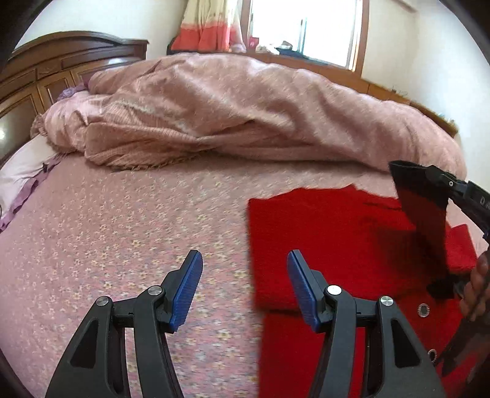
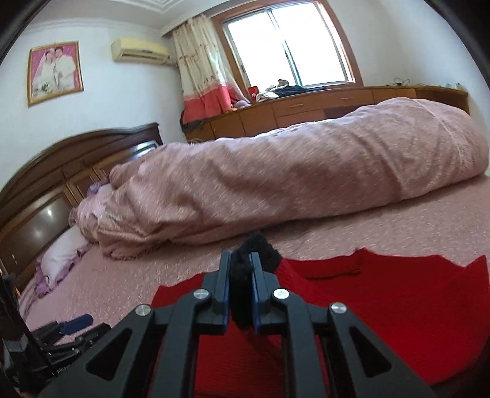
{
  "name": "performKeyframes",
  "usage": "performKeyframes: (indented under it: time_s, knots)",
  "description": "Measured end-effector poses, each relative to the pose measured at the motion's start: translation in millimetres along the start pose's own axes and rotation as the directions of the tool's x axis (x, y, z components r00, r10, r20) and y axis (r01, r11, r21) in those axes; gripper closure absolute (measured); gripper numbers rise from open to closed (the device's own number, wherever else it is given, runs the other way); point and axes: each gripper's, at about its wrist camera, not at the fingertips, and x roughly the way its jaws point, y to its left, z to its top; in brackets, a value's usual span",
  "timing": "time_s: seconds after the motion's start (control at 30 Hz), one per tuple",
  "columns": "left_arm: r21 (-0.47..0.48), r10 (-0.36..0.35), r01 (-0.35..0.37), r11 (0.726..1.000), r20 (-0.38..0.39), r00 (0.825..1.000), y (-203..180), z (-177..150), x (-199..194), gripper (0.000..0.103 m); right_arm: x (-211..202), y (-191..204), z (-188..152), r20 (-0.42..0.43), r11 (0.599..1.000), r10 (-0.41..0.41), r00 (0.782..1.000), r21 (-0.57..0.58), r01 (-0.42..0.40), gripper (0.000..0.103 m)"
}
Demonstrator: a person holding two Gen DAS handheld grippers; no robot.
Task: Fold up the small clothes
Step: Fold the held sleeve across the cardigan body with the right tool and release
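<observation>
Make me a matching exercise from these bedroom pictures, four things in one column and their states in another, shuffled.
1. left gripper
2. right gripper
3. red knitted sweater
4. pink rumpled quilt

a. heaped along the far side of the bed
b. shut on a black knitted cuff
c. open, holding nothing
d. spread on the pink flowered bedspread

Pairs: 1-c, 2-b, 3-d, 4-a

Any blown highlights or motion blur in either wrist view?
Left wrist: window blown out white; bedspread smeared by motion blur near the left gripper. Right wrist: window also clipped; quilt soft and streaked, right gripper and black cuff sharp.
</observation>
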Motion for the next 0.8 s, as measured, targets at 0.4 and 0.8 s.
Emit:
performKeyframes:
  time_s: [0.4,0.8]
  knots:
    - [-0.056,-0.018,0.020,0.998,0.042,0.999,19.7,14.1,-14.5,0.051,1.7,8.8,3.8,0.090,0.980,0.156,0.984,0.110,-0.166,0.092]
    - [-0.066,-0.013,0.014,0.998,0.011,1.000,23.6,14.3,-6.7,0.051,44.5,54.3,-41.9,-0.079,0.987,0.160,0.984,-0.017,-0.162,0.091]
